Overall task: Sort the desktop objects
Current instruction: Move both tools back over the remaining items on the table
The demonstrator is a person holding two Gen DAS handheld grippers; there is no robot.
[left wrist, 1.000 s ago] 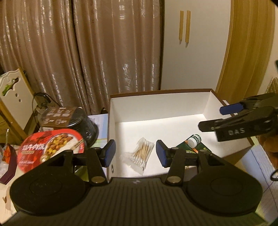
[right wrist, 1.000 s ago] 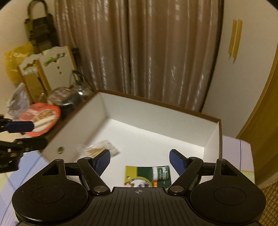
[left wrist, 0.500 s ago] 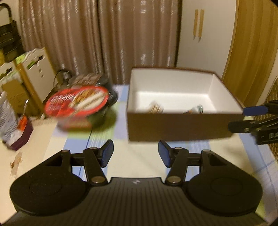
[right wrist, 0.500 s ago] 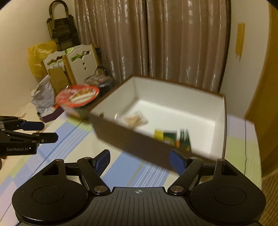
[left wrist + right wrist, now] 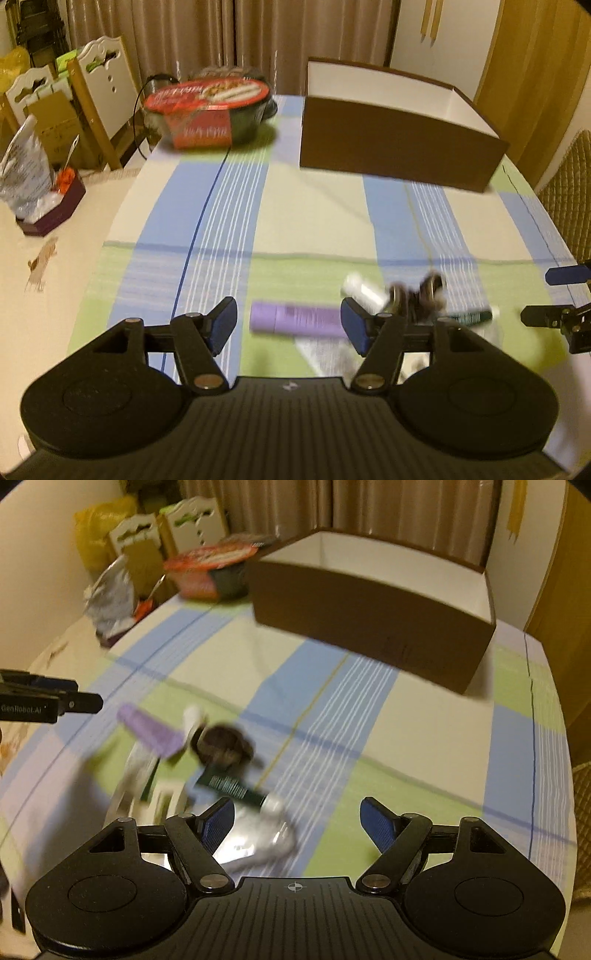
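Left wrist view: the left gripper (image 5: pixel 288 325) hangs released and empty over the near edge of the surface (image 5: pixel 314 221), just above a purple tube (image 5: pixel 295 319). Right of the tube lies a blurred cluster: a white bottle (image 5: pixel 364 290), a dark round thing (image 5: pixel 417 295) and a green tube (image 5: pixel 471 316). The brown box (image 5: pixel 395 147) stands at the far right corner, a red bowl (image 5: pixel 208 110) at the far left. The right gripper (image 5: pixel 297 818) is also spread wide, holding nothing, near the green tube (image 5: pixel 231 784).

A checked tablecloth (image 5: pixel 314 221) carries a brown box (image 5: pixel 395 151), food bowl (image 5: pixel 208 110), purple tube (image 5: pixel 295 318) and blurred clutter (image 5: pixel 221 775).
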